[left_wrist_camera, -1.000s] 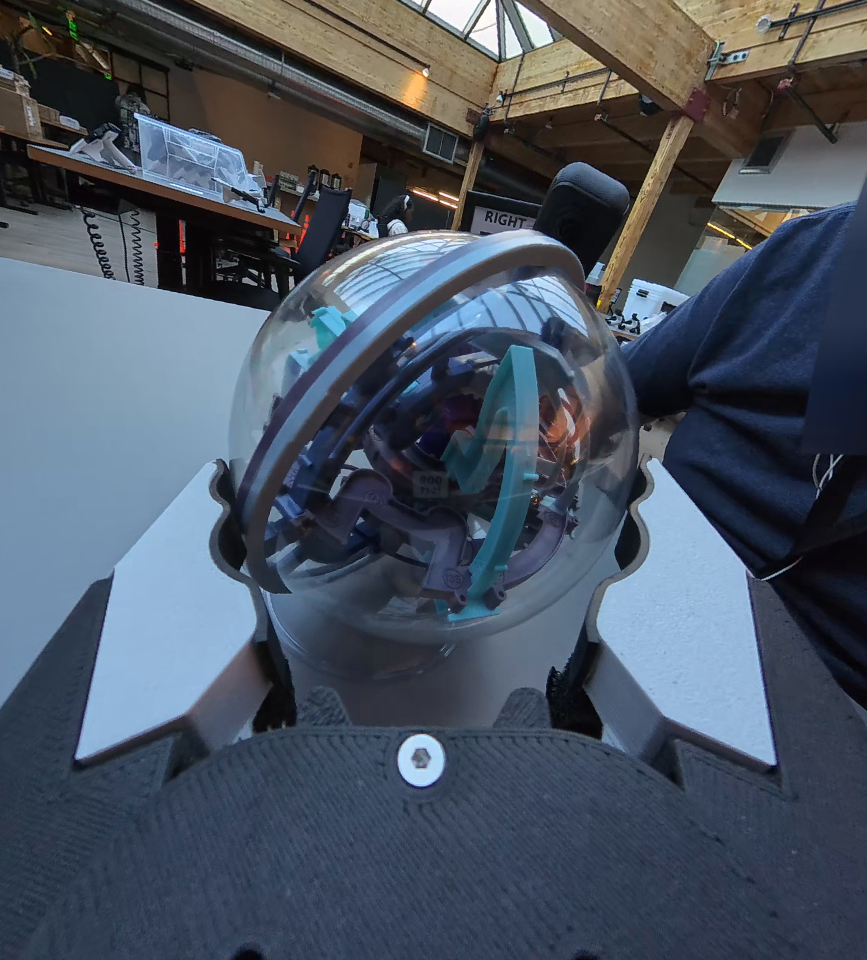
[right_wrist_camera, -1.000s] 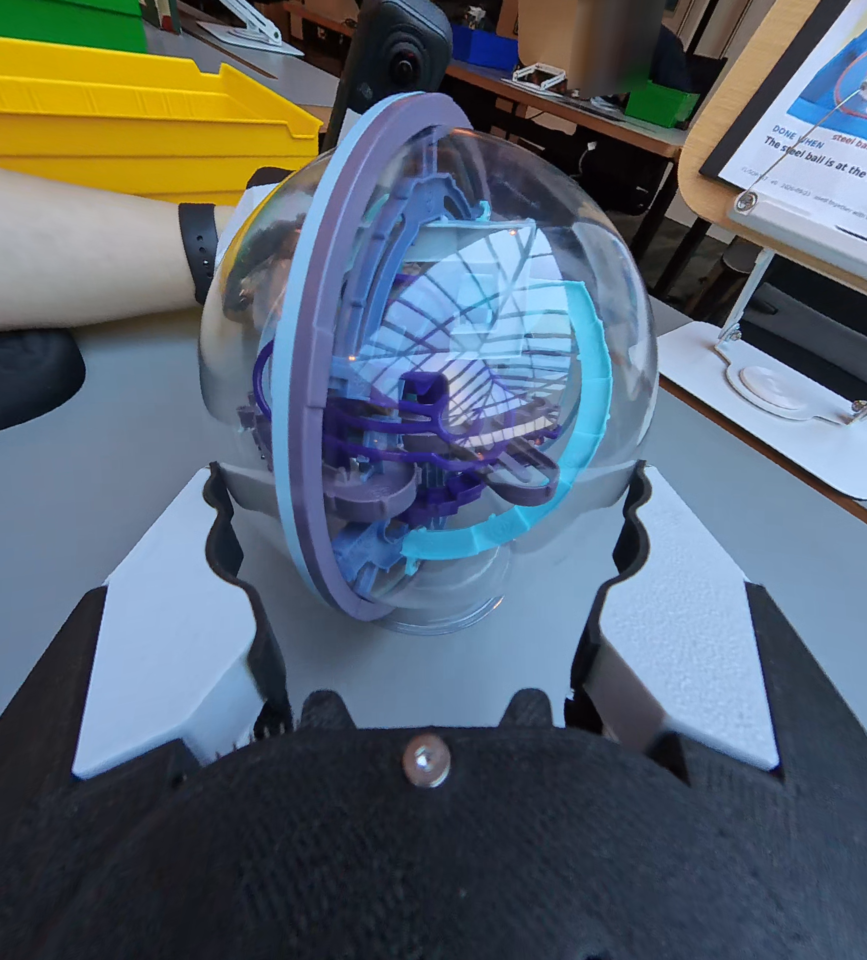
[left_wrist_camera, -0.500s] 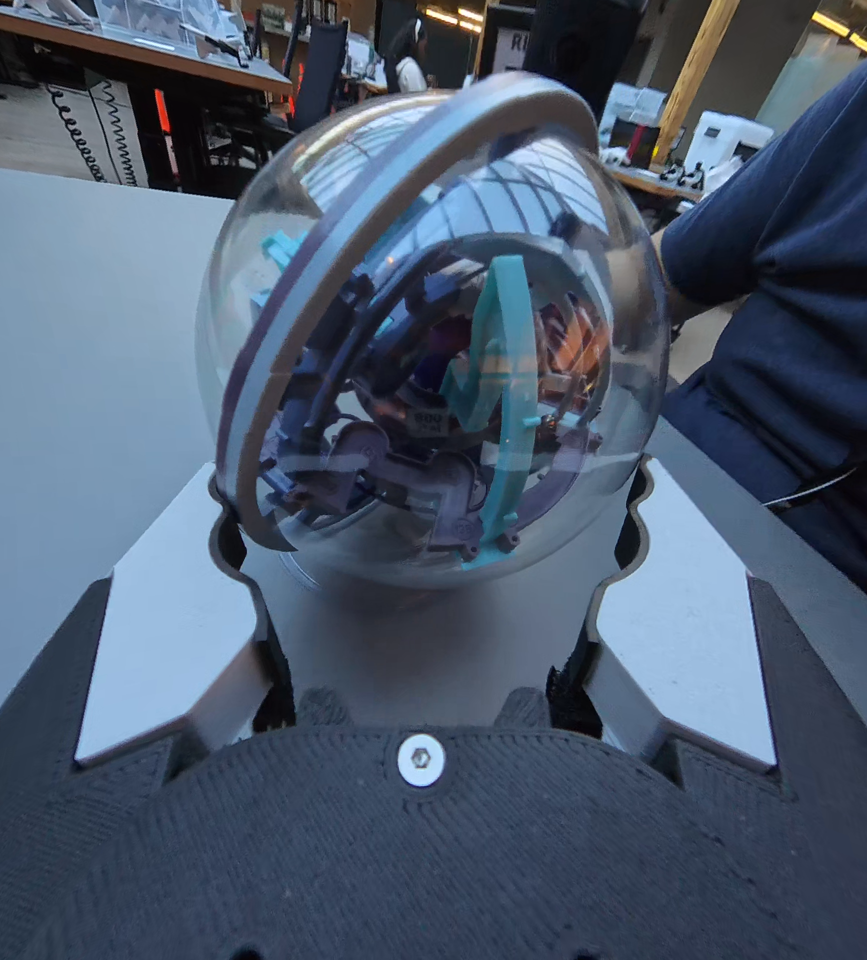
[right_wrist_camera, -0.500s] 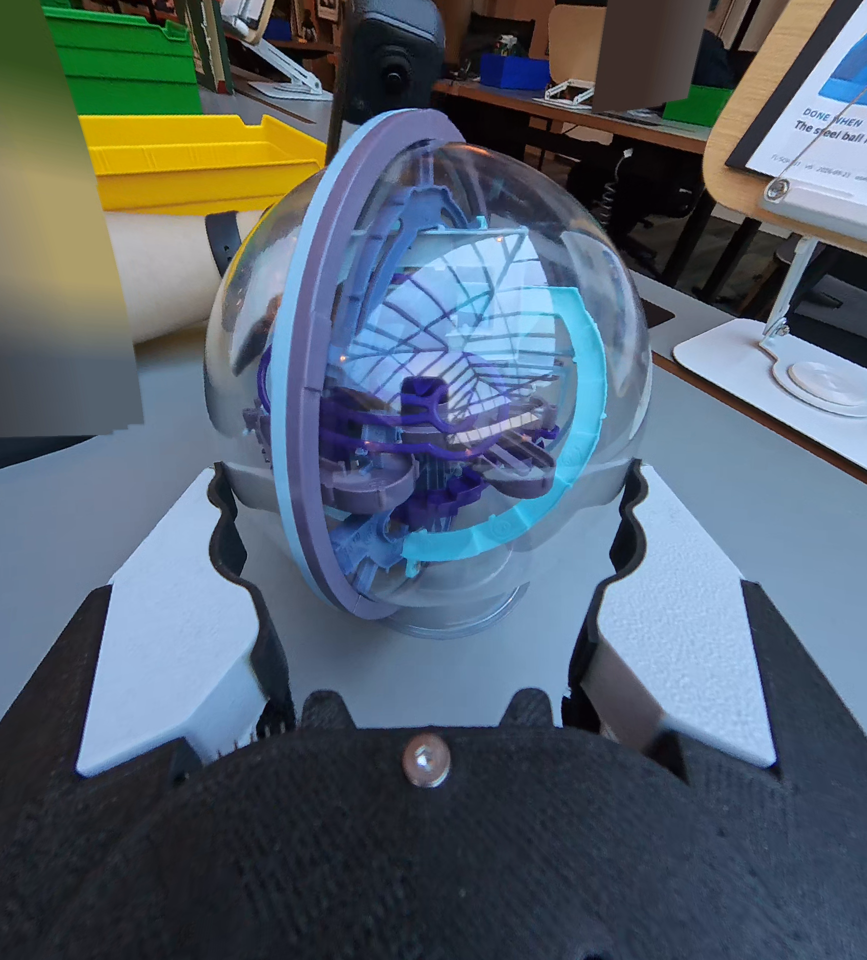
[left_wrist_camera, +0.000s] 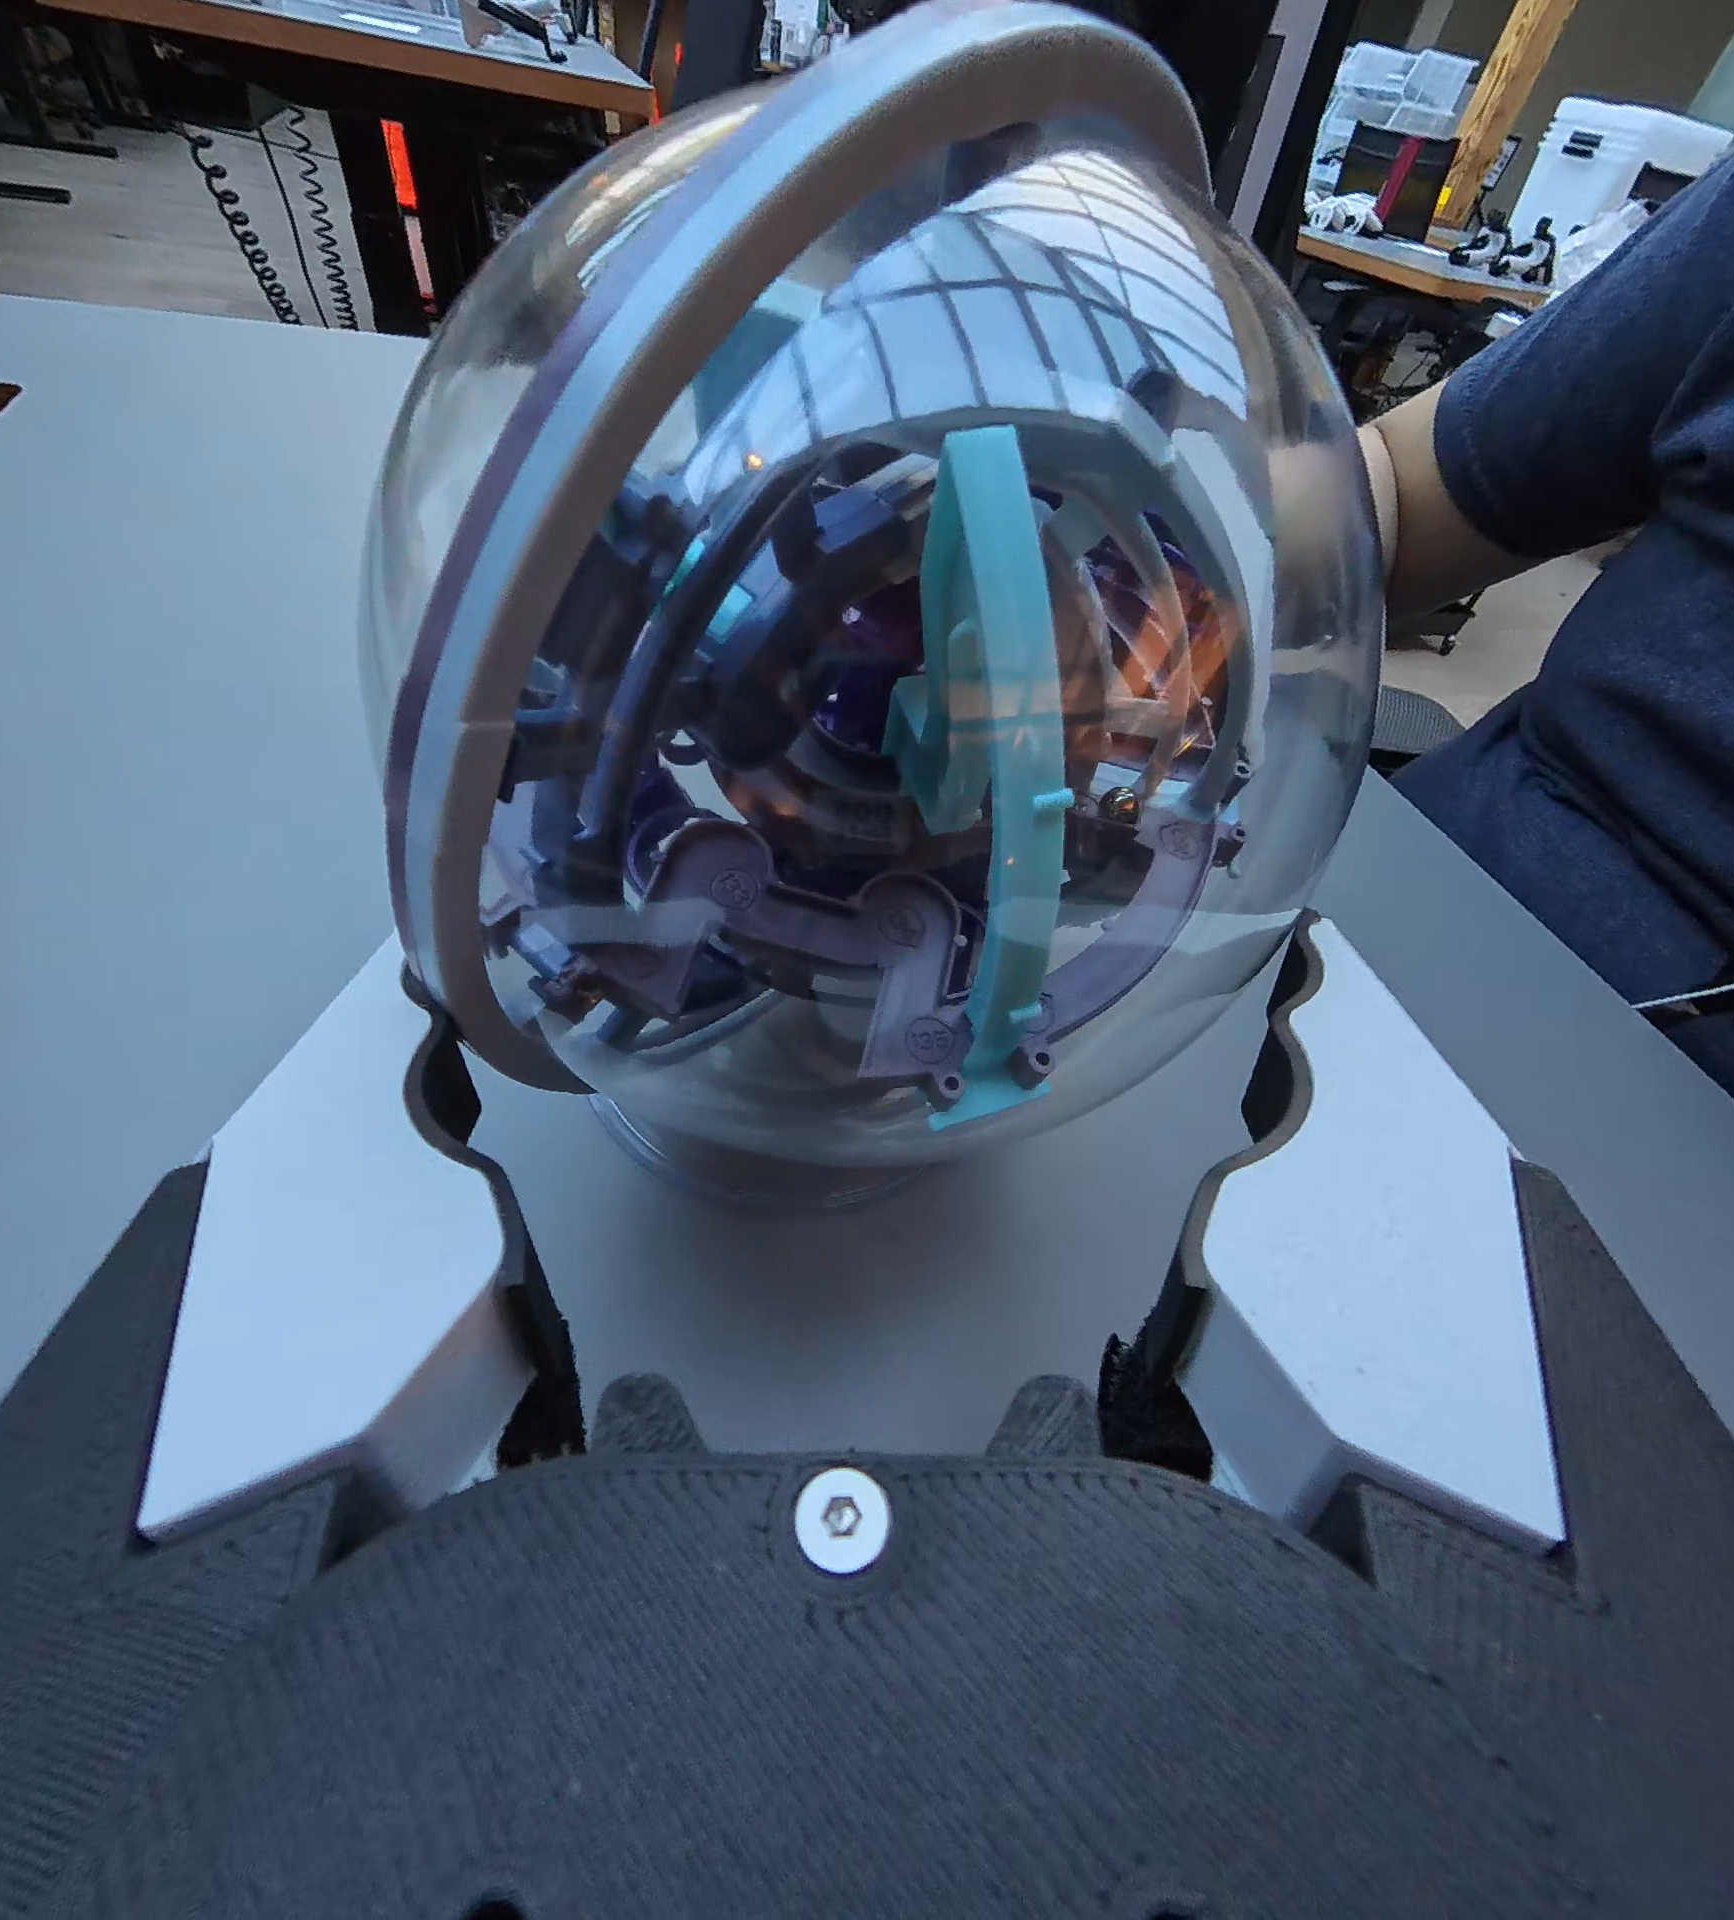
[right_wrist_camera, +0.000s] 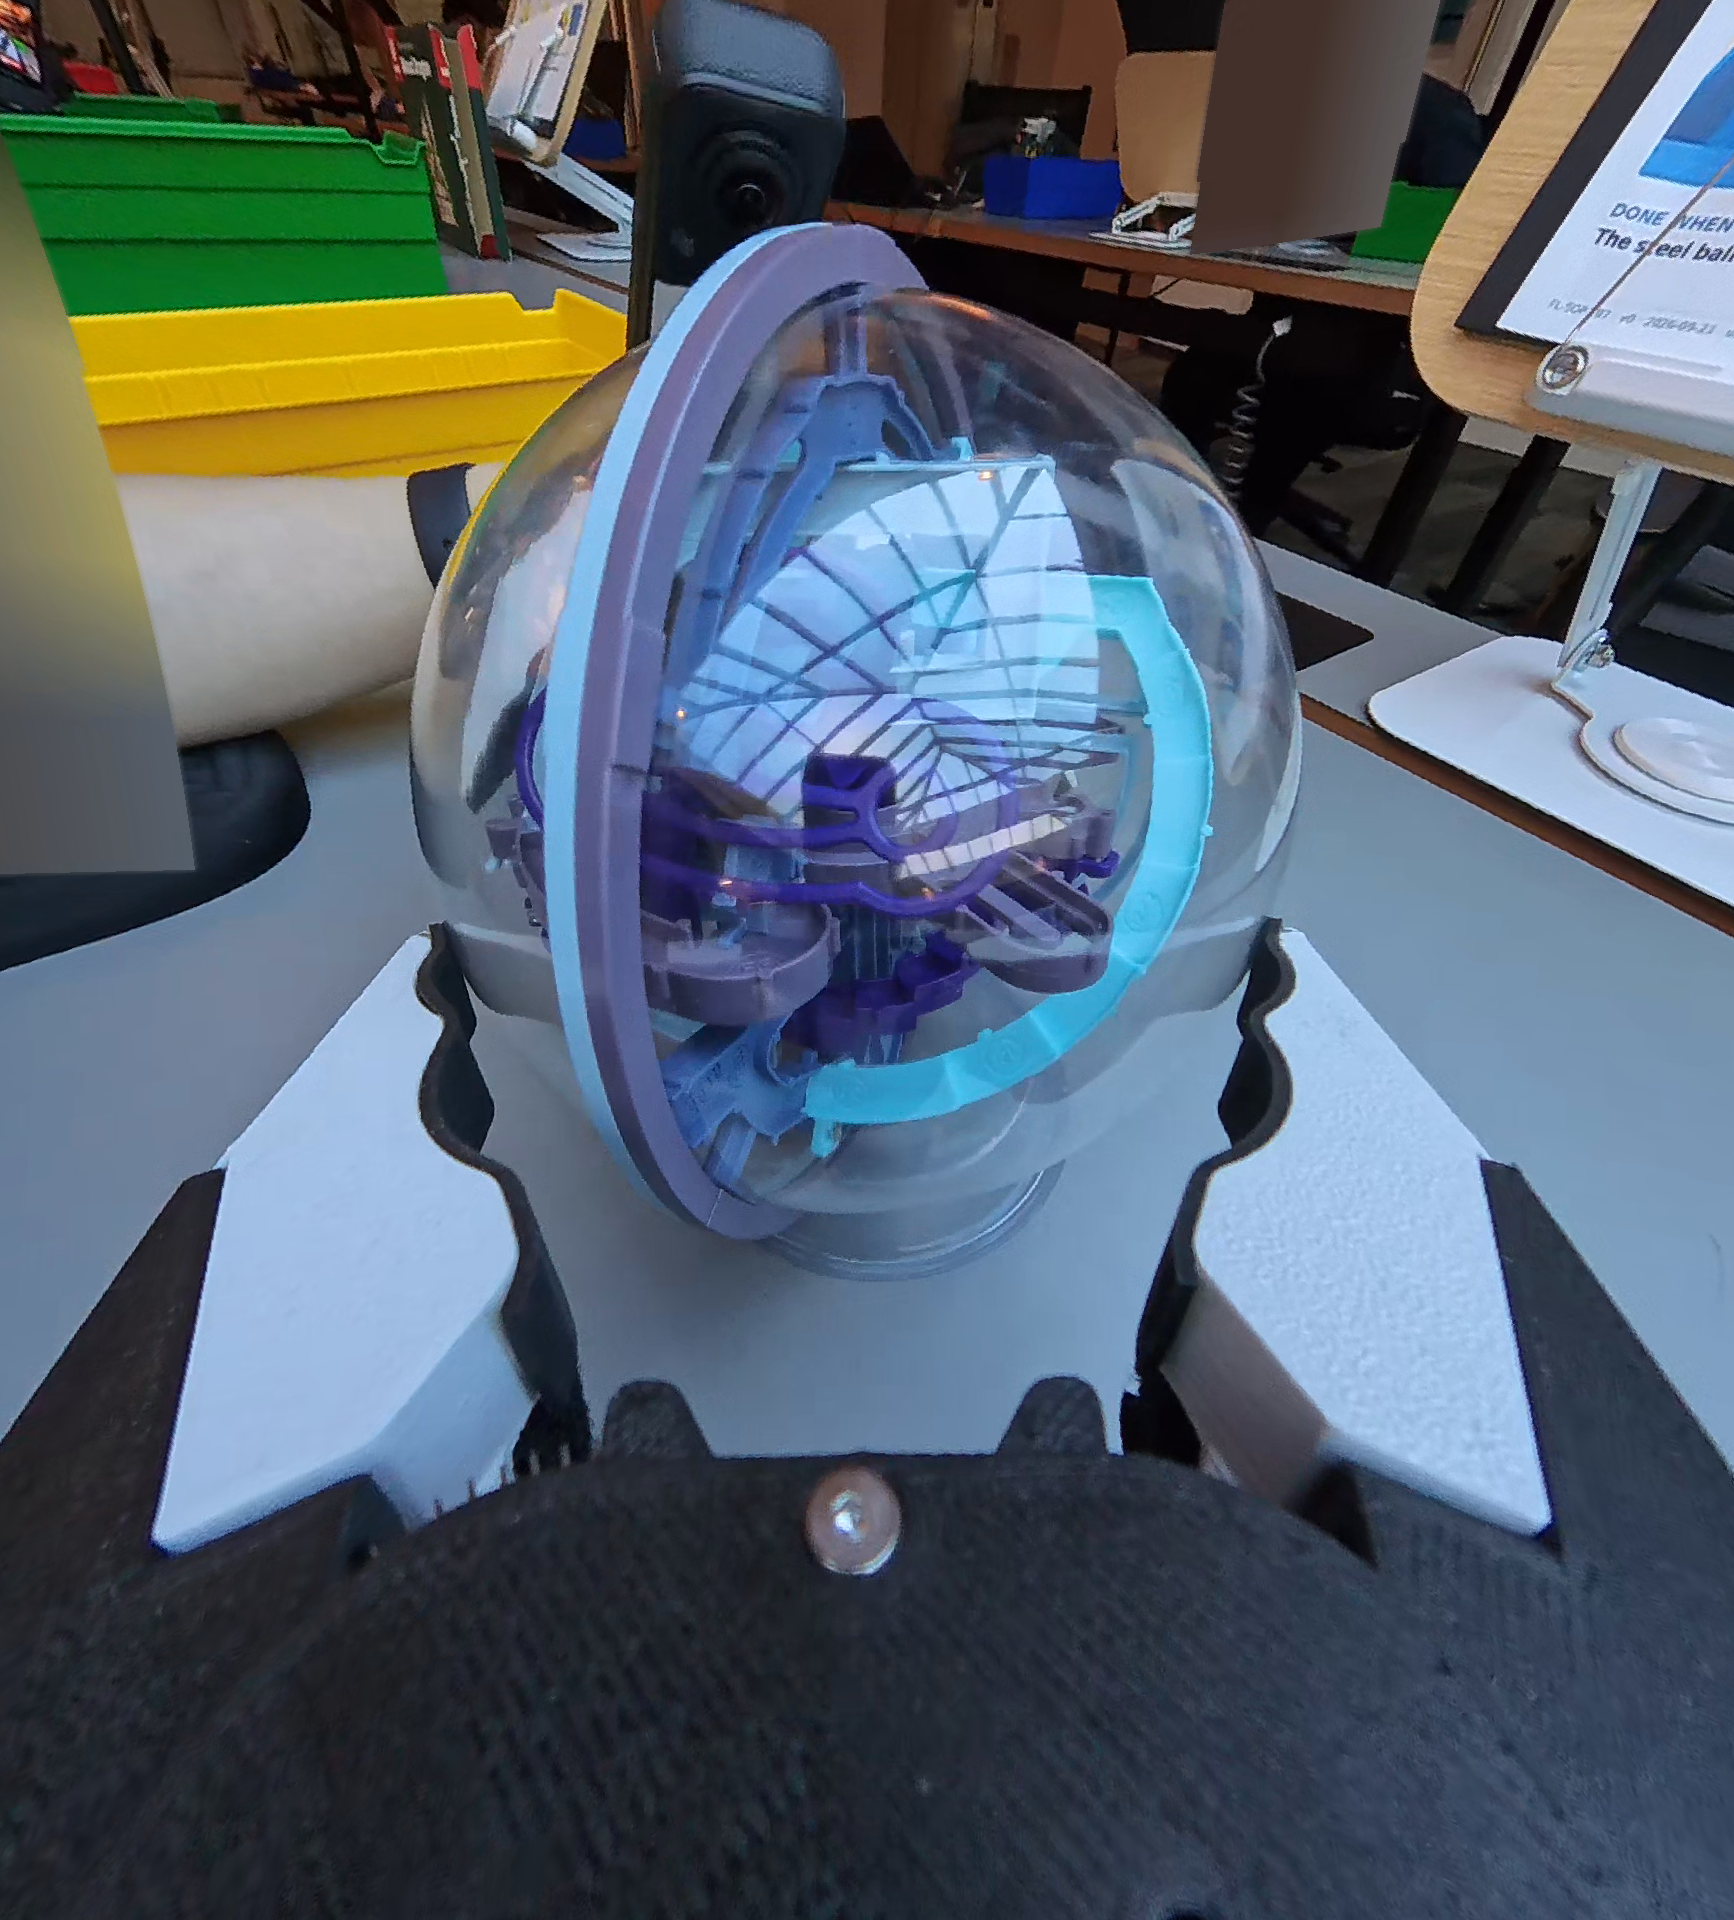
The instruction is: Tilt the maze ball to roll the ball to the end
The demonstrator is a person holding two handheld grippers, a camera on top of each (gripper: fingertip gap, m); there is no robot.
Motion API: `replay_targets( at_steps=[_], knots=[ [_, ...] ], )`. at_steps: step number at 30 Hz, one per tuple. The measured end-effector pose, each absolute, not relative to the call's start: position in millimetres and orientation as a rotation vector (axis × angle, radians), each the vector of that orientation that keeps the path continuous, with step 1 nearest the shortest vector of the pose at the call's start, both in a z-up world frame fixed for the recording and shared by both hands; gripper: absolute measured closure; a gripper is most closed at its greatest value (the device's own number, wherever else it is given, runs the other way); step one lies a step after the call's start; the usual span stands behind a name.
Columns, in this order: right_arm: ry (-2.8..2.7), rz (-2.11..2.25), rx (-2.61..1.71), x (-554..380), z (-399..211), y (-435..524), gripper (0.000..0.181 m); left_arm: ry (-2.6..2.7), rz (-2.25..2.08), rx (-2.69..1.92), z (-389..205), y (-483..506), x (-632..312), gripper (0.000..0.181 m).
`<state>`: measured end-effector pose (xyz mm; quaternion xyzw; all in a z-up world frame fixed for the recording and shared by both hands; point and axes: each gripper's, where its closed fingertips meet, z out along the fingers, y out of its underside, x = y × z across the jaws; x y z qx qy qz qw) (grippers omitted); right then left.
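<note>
The maze ball (left_wrist_camera: 863,623) is a clear sphere with a grey-purple ring around it and purple, blue and teal tracks inside. It sits over the grey table (left_wrist_camera: 115,727) on a clear round foot. My left gripper (left_wrist_camera: 863,987) has its white fingers pressed against the sphere's lower sides. My right gripper (right_wrist_camera: 852,966) holds the maze ball (right_wrist_camera: 852,748) the same way from the opposite side. A small steel ball (left_wrist_camera: 1119,802) rests on a purple track at the right, just past the teal arc. It is hidden in the right wrist view.
A person's dark blue sleeve and arm (left_wrist_camera: 1621,520) are close on the right. A forearm with a black wristband (right_wrist_camera: 271,582) lies behind the sphere. Yellow (right_wrist_camera: 343,364) and green (right_wrist_camera: 219,208) bins stand behind. A white stand with a sheet (right_wrist_camera: 1621,748) is at the right.
Both views have tipped down toward the table and the sphere has turned a little between the grippers. The steel ball now shows on the right track in the left wrist view.
</note>
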<state>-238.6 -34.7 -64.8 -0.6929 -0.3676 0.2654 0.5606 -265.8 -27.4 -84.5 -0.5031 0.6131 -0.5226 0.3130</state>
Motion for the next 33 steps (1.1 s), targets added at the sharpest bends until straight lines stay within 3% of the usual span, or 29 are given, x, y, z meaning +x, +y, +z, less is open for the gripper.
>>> replay_targets(
  at_steps=[12,33],
  knots=[
    [-0.9,0.583,-1.61,-239,-63,-36,0.037,1.611,-1.315,-1.25,-84,-27,-265,0.031],
    [-1.036,0.69,-1.432,-221,47,-48,0.037,1.349,-1.254,-1.164,32,-44,-245,0.031]
  ],
)
